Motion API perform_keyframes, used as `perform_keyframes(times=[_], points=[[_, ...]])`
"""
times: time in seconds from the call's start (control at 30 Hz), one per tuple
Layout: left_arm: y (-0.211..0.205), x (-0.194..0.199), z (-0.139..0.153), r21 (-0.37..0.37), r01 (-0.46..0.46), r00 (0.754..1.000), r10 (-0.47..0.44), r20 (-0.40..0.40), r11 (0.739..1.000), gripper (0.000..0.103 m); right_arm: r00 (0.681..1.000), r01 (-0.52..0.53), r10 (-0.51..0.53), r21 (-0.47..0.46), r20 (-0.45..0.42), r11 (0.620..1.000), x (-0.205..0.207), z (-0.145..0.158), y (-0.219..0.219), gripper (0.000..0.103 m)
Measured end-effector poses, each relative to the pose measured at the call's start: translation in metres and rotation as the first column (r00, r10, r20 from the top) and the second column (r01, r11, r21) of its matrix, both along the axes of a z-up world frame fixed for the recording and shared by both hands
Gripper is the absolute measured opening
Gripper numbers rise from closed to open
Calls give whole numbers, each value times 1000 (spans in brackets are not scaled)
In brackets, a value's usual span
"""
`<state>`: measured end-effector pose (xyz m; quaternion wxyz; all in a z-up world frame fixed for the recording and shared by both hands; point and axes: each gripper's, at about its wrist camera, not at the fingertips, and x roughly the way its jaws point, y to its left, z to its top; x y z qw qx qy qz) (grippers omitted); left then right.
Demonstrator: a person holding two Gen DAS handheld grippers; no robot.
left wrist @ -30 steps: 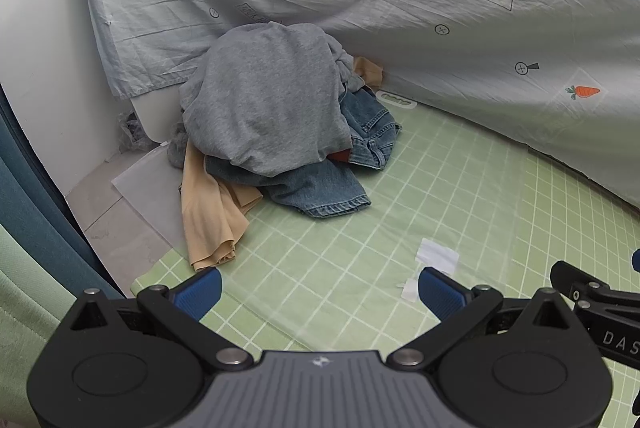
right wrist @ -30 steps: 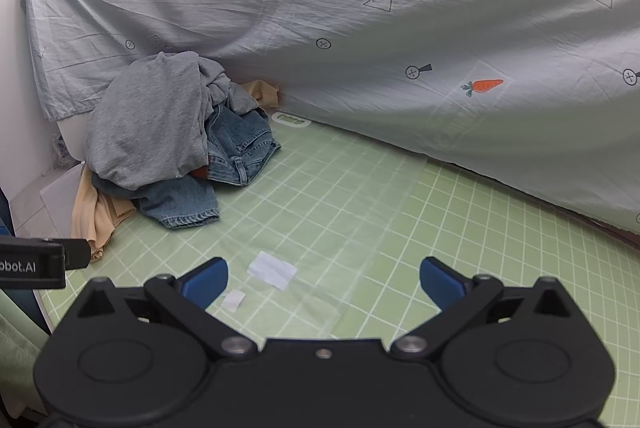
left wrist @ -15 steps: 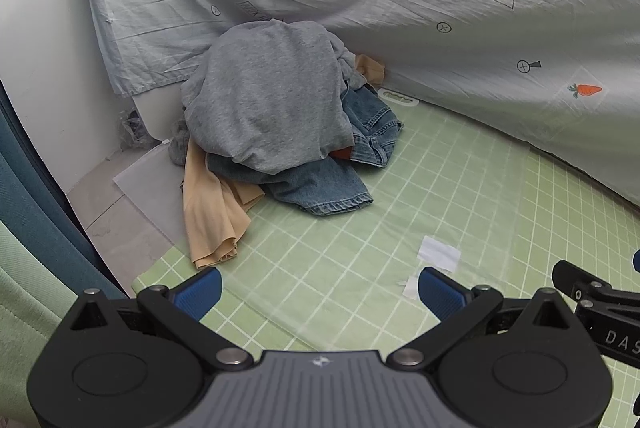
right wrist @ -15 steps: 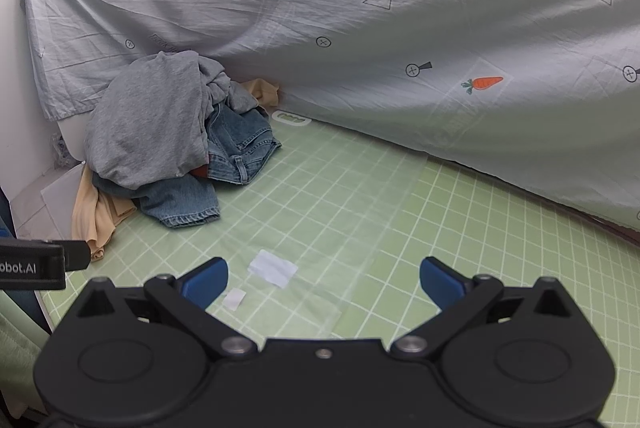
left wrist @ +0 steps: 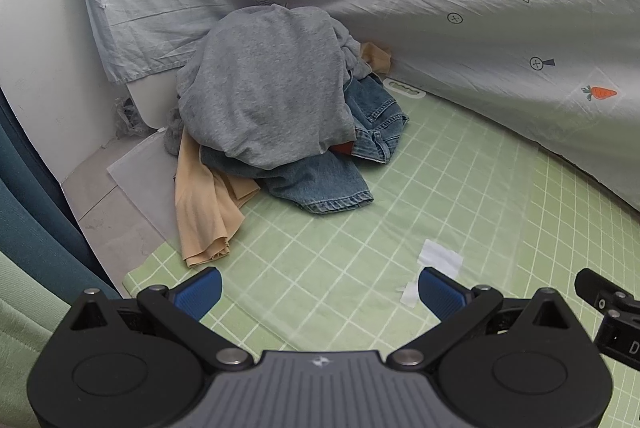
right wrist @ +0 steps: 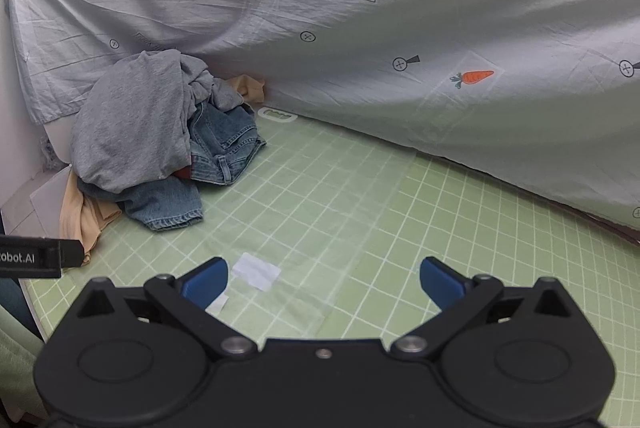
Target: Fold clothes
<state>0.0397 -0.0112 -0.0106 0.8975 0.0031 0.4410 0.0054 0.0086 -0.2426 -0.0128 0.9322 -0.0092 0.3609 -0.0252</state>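
A heap of clothes lies at the far left of the green grid mat (left wrist: 460, 196) (right wrist: 360, 196). A grey top (left wrist: 264, 88) (right wrist: 132, 124) covers the heap. Blue jeans (left wrist: 320, 184) (right wrist: 216, 144) spill out under it, and a tan garment (left wrist: 204, 212) (right wrist: 80, 216) hangs over the mat's left edge. A bit of red cloth (left wrist: 343, 147) peeks out between them. My left gripper (left wrist: 318, 290) is open above the mat's near edge, well short of the heap. My right gripper (right wrist: 323, 278) is open too, with nothing between its fingers.
A pale sheet (left wrist: 400, 8) (right wrist: 400, 48) with carrot prints hangs as a backdrop behind the mat. Two white tape scraps (left wrist: 440, 259) (right wrist: 256, 270) lie on the mat. Teal curtain (left wrist: 28, 212) and bare floor (left wrist: 112, 220) border the left. The right gripper's body (left wrist: 612, 320) shows at the left view's right edge.
The left view has shifted slightly, so the heap sits a little higher and further right in it. The right view is nearly unchanged. Both grippers stay open.
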Motion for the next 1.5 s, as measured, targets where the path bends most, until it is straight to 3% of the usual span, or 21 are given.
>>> perform_keyframes(times=[0.23, 0.43, 0.6, 0.8, 0.97, 1.03, 1.07, 1.17, 1.27, 1.33, 1.5], points=[[5, 61, -14, -32, -84, 996, 84, -16, 996, 103, 1000, -19, 19, 17, -9, 1000, 67, -9, -12, 103], [29, 134, -41, -86, -234, 972, 231, -49, 968, 103, 990, -137, 136, 16, 18, 990, 147, -19, 8, 95], [57, 195, -67, -79, -395, 917, 389, -85, 915, 100, 974, -226, 226, 44, 4, 973, 229, -46, 54, 82], [97, 243, -101, -111, -521, 850, 502, -160, 847, 84, 936, -350, 351, 142, 22, 926, 306, -74, 111, 73], [110, 253, -115, -139, -500, 861, 474, -183, 855, 79, 896, -435, 443, 283, 38, 855, 322, -96, 155, 62], [111, 252, -115, -140, -491, 866, 465, -181, 860, 73, 882, -452, 471, 340, 30, 825, 322, -104, 167, 47], [111, 252, -115, -139, -488, 868, 463, -180, 862, 71, 877, -455, 479, 353, 21, 818, 322, -108, 173, 33], [107, 250, -111, -118, -471, 877, 449, -172, 874, 59, 875, -461, 485, 324, 9, 826, 316, -116, 183, 7], [99, 245, -103, -92, -461, 882, 445, -155, 882, 42, 871, -477, 490, 297, 35, 827, 305, -111, 176, 5], [93, 241, -96, -60, -458, 884, 447, -136, 887, 21, 868, -491, 494, 253, 54, 834, 295, -105, 171, 5], [83, 218, -73, -101, -410, 911, 401, -96, 906, 8, 862, -507, 491, 171, 127, 845, 256, -80, 156, 0]])
